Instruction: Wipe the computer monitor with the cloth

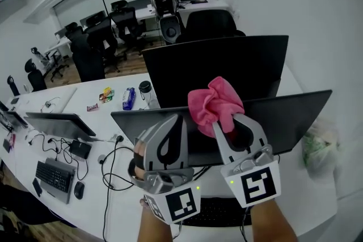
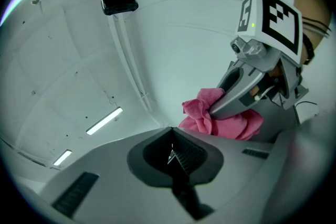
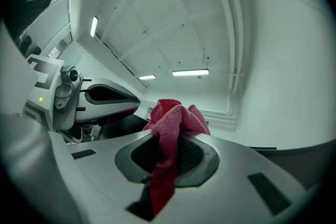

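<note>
In the head view my right gripper (image 1: pixel 222 117) is shut on a bunched pink cloth (image 1: pixel 215 102), held up in front of the top edge of the near black monitor (image 1: pixel 295 116). My left gripper (image 1: pixel 172 122) is beside it at the left, shut with nothing in it. Both point upward. The right gripper view shows the cloth (image 3: pixel 170 128) pinched between the jaws and hanging down, against the ceiling. In the left gripper view the jaws meet empty, with the cloth (image 2: pixel 218 119) and right gripper (image 2: pixel 220 105) off to the right.
A second black monitor (image 1: pixel 227 65) stands behind the near one. A keyboard (image 1: pixel 218 215) lies under my hands. On the long white desk at the left are another monitor (image 1: pixel 57 122), keyboard (image 1: pixel 54 177), mouse (image 1: pixel 79 190), cables, bottles and snacks. Office chairs stand beyond.
</note>
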Demonstrator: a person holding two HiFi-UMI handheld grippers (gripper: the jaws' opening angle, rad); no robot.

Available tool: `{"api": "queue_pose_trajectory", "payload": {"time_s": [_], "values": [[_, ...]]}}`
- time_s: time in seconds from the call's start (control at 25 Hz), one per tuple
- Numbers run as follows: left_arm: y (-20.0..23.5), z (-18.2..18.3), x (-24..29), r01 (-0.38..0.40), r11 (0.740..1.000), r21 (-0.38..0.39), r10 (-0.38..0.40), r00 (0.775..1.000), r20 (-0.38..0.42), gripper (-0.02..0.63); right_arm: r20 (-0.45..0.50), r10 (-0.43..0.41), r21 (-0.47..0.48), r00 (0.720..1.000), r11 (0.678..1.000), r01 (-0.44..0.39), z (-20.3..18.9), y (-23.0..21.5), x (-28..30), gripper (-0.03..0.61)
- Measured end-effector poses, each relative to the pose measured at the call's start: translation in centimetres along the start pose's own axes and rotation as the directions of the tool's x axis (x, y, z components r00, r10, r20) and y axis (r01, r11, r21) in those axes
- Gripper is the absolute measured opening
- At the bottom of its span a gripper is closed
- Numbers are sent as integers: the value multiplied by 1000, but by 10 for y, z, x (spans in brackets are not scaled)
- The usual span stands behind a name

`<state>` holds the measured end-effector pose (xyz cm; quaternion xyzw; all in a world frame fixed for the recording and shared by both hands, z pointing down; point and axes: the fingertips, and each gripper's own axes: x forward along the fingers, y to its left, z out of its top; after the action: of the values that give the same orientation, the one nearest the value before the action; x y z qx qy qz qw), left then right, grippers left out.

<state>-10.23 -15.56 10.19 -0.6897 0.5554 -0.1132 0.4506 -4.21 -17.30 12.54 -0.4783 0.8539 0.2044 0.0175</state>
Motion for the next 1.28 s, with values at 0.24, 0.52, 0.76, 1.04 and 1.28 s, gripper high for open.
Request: {"api": "queue_pose_trajectory", "payload": {"time_s": [0.24, 0.52, 0.76, 1.04, 1.28], "values": [[-28, 21, 16, 35, 999, -10, -35, 999, 7, 6, -4, -25, 0, 1000, 1000, 25, -8, -32, -20, 63], [-30, 52, 8, 62, 997, -35, -60, 996, 64, 6, 48, -22, 22, 999, 1000, 21, 17, -29, -48, 63], [-17, 91, -11, 70, 996, -49, -62, 989, 135, 6, 86, -18, 2, 996, 1000, 18, 43, -18, -82, 63], [-18, 124, -35, 64, 995, -82, -50, 984, 172, 6, 137, -21, -10, 990, 1000, 22, 69, -4, -135, 61], [-26, 161, -52, 90, 990, -106, -62, 967, 249, 6, 182, -11, -58, 983, 998, 22, 87, 3, -158, 63]]}}
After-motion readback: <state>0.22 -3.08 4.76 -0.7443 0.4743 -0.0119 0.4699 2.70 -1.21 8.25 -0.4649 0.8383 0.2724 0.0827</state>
